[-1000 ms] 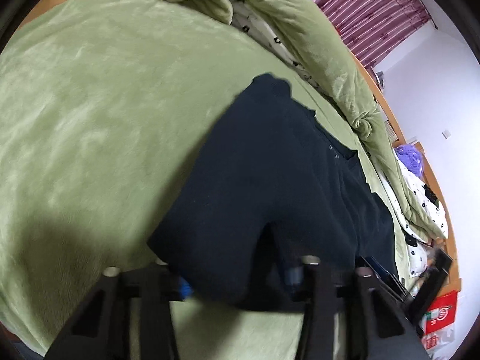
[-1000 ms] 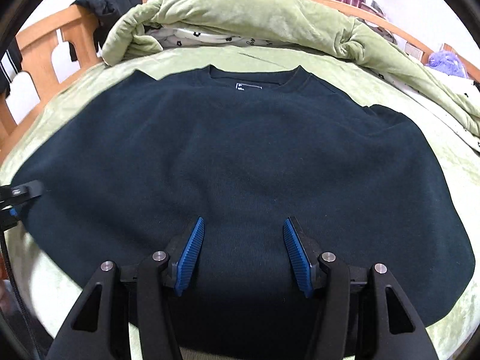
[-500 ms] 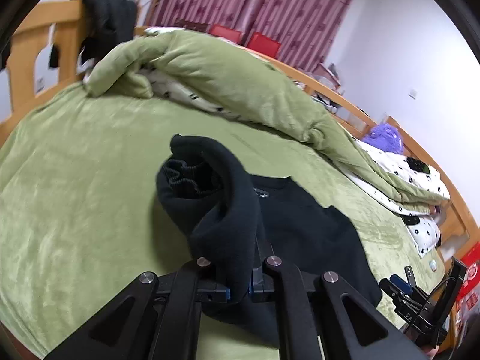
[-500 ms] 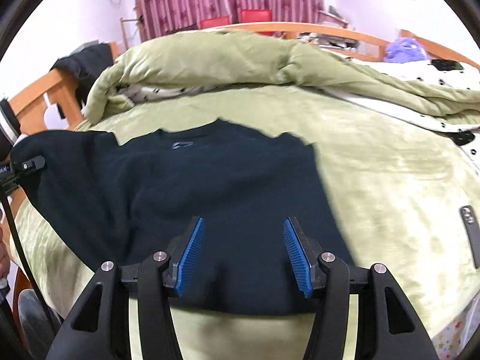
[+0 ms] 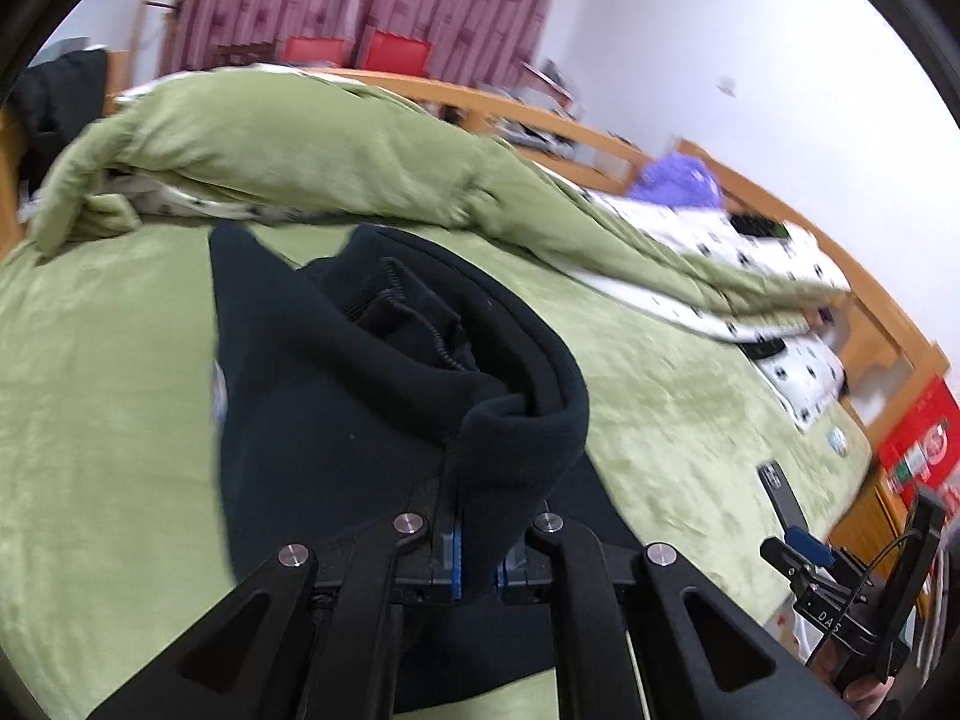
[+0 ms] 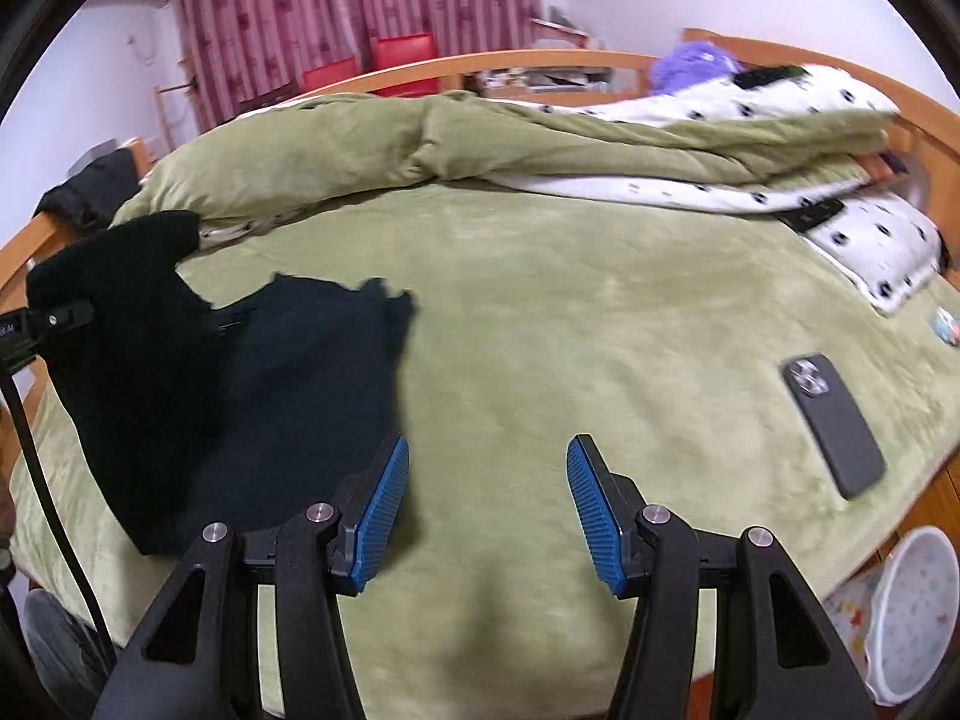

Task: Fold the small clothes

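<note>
Green bed [image 6: 570, 312] underneath, rumpled quilt [image 6: 372, 150] along the far side. Dark sweatshirt [image 5: 336, 396] partly on the bed, one bunched fold lifted off it, pinched in left gripper [image 5: 477, 564] jaws. Right gripper [image 6: 486, 510] jaws half apart, empty. Phone [image 6: 834, 426] near right edge.

A bedroom: wooden bed [image 6: 600, 57], quilt [image 6: 360, 150], curtains [image 6: 336, 6].

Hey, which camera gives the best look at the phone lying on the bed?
The right wrist view: the phone lies whole and unblocked on the green bed cover, camera lenses visible. The left wrist view catches only a small, dark sliver of the phone near the right edge, above the other tongs.
</note>
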### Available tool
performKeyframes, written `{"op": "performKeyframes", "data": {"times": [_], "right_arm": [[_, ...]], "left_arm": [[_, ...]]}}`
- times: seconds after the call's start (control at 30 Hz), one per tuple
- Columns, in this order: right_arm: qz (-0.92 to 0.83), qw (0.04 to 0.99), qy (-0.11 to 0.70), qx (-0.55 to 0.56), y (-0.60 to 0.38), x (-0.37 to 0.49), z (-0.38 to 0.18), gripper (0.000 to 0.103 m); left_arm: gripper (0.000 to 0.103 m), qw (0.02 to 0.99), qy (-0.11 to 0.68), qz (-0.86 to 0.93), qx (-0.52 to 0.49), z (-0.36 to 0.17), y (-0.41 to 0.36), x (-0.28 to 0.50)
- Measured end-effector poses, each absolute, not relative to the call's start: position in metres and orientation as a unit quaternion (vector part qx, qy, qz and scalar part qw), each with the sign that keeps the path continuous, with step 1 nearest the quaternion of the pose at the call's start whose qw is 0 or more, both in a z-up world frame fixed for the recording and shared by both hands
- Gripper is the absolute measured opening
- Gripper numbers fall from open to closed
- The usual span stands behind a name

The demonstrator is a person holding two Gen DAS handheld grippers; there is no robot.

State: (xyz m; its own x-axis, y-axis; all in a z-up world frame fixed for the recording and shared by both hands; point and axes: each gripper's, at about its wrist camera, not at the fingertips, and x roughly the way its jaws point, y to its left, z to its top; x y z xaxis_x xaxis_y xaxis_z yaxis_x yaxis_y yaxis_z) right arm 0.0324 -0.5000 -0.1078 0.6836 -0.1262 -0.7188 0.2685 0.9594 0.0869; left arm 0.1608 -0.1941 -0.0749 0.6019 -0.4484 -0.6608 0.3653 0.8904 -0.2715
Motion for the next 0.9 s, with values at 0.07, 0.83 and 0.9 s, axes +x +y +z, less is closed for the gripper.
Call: {"op": "performKeyframes", "data": {"times": [0.07,0.83,0.9], "right_arm": [[-0.118,0.91,0.386,0.1,-0.514,0.024,-0.112,0.054],[0.039,0.928,0.353,0.112,-0.454,0.066,-0.093,0.061],[0.06,0.923,0.364,0.108,-0.436,0.085,-0.103,0.057]], "left_arm": [[0.007,0.882,0.399,-0.249,-0.043,-0.091,-0.226,0.155],[0.071,0.865,0.425,-0.266,0.01,-0.101,-0.166,0.113],[0.071,0.871,0.43,-0.237,-0.016,-0.102,-0.14,0.123]]}}
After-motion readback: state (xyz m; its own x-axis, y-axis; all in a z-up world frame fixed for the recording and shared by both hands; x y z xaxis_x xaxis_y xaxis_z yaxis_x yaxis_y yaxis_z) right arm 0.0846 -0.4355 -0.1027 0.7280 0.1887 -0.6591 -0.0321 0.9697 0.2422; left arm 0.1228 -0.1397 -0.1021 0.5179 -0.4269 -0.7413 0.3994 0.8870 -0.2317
